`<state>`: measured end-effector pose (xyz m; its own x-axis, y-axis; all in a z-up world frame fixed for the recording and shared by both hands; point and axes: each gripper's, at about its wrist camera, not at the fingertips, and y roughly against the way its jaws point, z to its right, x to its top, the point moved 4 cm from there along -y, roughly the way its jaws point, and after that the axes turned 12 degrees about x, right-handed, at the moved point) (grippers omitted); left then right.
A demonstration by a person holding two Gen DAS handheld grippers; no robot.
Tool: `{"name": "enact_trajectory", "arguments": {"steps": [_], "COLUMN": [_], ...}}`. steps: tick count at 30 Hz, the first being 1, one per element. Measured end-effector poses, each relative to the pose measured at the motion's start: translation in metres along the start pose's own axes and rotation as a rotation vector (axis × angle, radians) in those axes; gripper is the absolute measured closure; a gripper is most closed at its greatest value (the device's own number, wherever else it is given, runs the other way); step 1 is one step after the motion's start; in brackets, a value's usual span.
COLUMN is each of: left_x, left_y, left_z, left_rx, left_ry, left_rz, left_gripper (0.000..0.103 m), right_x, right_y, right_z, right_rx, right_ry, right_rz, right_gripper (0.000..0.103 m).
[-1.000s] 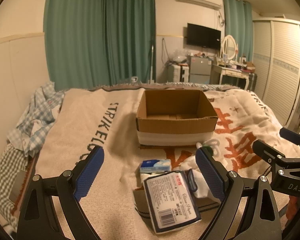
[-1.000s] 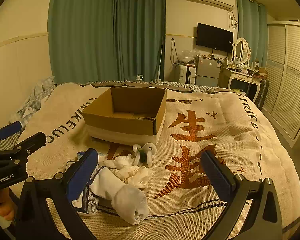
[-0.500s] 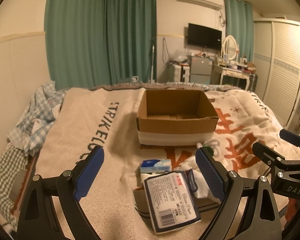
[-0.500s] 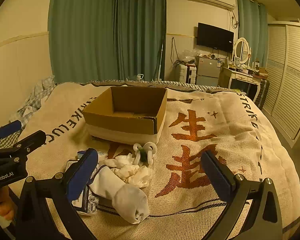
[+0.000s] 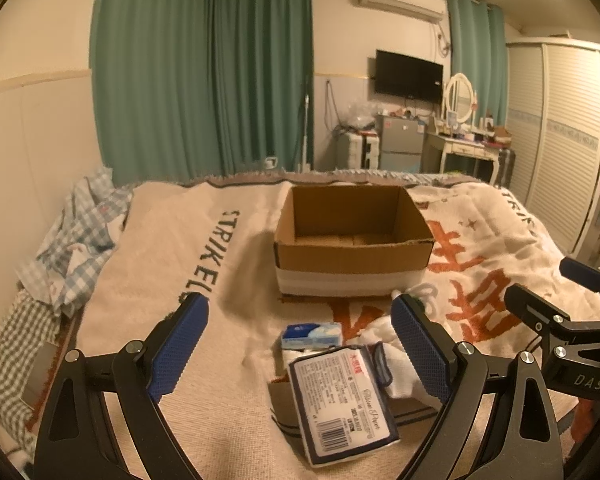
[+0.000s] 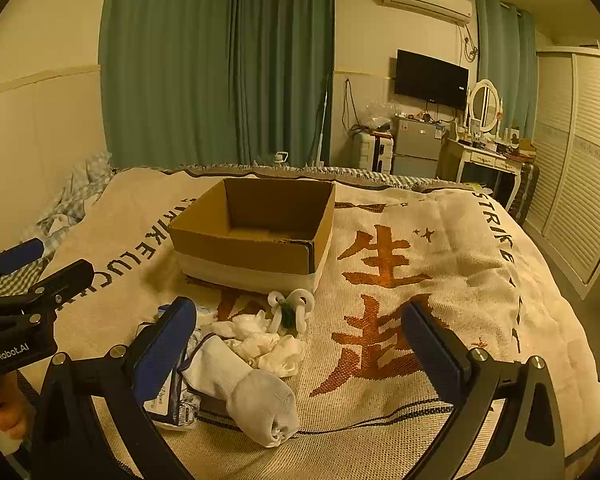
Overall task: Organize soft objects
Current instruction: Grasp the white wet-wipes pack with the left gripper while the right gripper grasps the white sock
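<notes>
An open, empty cardboard box (image 5: 352, 240) (image 6: 256, 232) stands on the bed. In front of it lie a large tissue pack (image 5: 342, 394), a small blue tissue pack (image 5: 312, 334), a rolled white sock (image 6: 244, 388), crumpled white cloth (image 6: 268, 342) and a small white and green toy (image 6: 290, 308). My left gripper (image 5: 300, 344) is open and empty, above the tissue packs. My right gripper (image 6: 300, 344) is open and empty, above the sock and cloth. Each gripper shows at the edge of the other view.
The bed carries a beige blanket (image 6: 440, 280) with orange characters. Checked bedding (image 5: 64, 256) is bunched at the left edge. Green curtains, a TV, a fridge, a dressing table and a wardrobe (image 6: 580, 152) stand beyond the bed.
</notes>
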<state>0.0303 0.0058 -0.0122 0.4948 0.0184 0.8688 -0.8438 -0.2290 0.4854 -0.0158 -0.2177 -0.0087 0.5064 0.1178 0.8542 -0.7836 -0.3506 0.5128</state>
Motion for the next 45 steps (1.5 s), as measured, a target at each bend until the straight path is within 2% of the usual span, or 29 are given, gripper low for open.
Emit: {"name": "enact_trajectory", "arguments": {"steps": [6,12,15,20,23,27,28,29,31,35,40,45], "left_x": [0.004,-0.011,-0.025,-0.047,-0.055,-0.061,-0.063,-0.064,-0.067,-0.07,-0.085,-0.097], "left_y": [0.01,-0.002,-0.014,-0.034,-0.042,-0.048,-0.05,-0.051,-0.052,-0.054,-0.064,-0.077], "left_z": [0.002,0.004,0.006,0.008,0.009,0.01,0.012,0.013,0.015,0.02,0.039,0.047], "left_rx": [-0.001,0.01,0.005,0.013,0.022,0.021,0.021,0.019,0.01,-0.01,-0.087,-0.116], "left_ry": [-0.002,-0.03,-0.041,-0.059,-0.066,-0.073,-0.079,-0.082,-0.079,-0.083,-0.091,-0.086], "left_rz": [0.008,-0.064,-0.117,-0.198,-0.233,-0.259,-0.268,-0.275,-0.285,-0.3,-0.387,-0.458], "left_gripper": [0.009,0.009,0.009,0.009,0.009,0.009,0.009,0.009,0.009,0.009,0.009,0.009], "right_x": [0.005,-0.003,-0.015,-0.049,-0.074,-0.09,-0.091,-0.094,-0.095,-0.083,-0.064,-0.062], "right_y": [0.012,0.01,-0.002,-0.042,-0.066,-0.086,-0.088,-0.089,-0.088,-0.074,-0.061,-0.062], "right_z": [-0.007,-0.006,-0.004,-0.008,-0.011,-0.012,-0.011,-0.011,-0.01,-0.006,0.0,0.002], "right_rx": [0.006,0.022,0.038,0.09,0.128,0.13,0.129,0.125,0.133,0.134,0.107,0.11], "right_ry": [0.021,0.024,0.013,0.006,0.0,-0.005,-0.008,-0.01,-0.016,-0.03,-0.031,-0.036], "right_rz": [0.008,-0.023,-0.066,-0.22,-0.317,-0.378,-0.386,-0.397,-0.394,-0.323,-0.246,-0.238], "right_gripper": [0.0,0.0,0.003,0.007,0.015,0.024,0.03,0.047,0.049,0.055,0.056,0.056]}}
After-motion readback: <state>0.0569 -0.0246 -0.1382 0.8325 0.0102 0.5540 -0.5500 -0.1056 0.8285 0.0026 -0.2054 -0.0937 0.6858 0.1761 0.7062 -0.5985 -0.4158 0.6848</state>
